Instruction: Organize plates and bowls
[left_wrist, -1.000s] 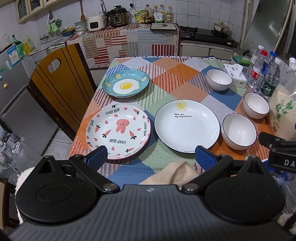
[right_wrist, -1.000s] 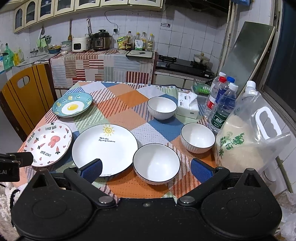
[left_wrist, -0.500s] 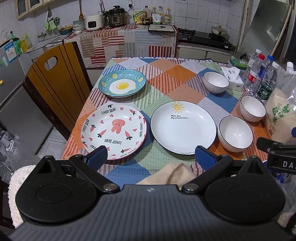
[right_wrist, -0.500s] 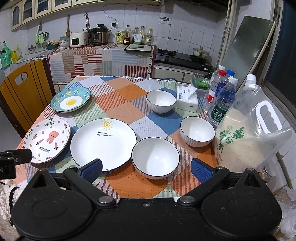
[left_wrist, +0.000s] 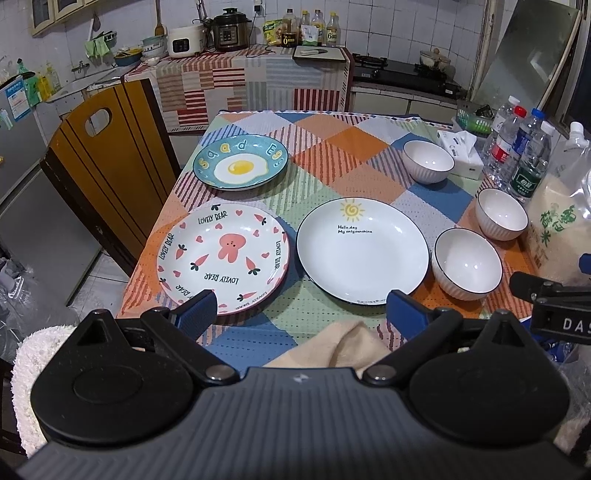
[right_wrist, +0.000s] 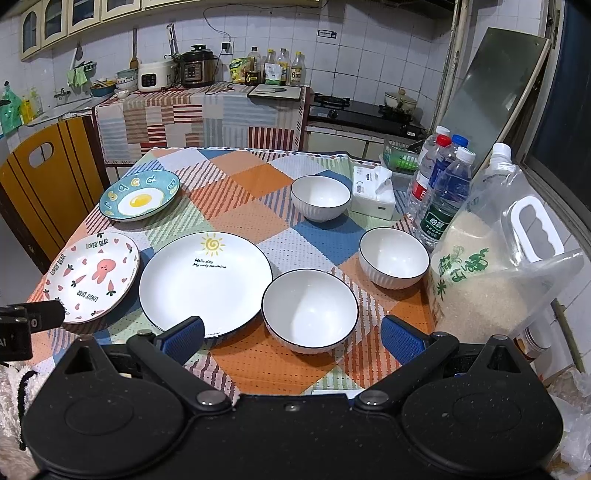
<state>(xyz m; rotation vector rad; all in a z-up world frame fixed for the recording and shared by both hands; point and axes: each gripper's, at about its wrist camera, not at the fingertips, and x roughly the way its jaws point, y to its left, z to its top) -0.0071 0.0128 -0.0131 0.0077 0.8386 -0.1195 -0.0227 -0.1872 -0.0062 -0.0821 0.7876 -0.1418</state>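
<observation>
Both grippers hang over the near edge of the table, and neither touches any dish. The left gripper has its fingers spread wide and released, with nothing between them; its left fingertip sits over the near rim of the bear plate, its right one over the near rim of the sun plate. The right gripper is likewise spread and empty, its fingers framing the near bowl. Taking the sun plate as landmark: the bear plate lies just to its left, rims close but apart; the egg plate lies beyond the bear plate, to the sun plate's far left; the near bowl stands just to its right, almost touching its rim. The middle bowl stands further right and a little back, and the far bowl stands behind the sun plate toward the right, beside a tissue pack. Water bottles and a rice bag stand along the table's right edge, right of the bowls. All dishes sit upright and separate, none stacked.
</observation>
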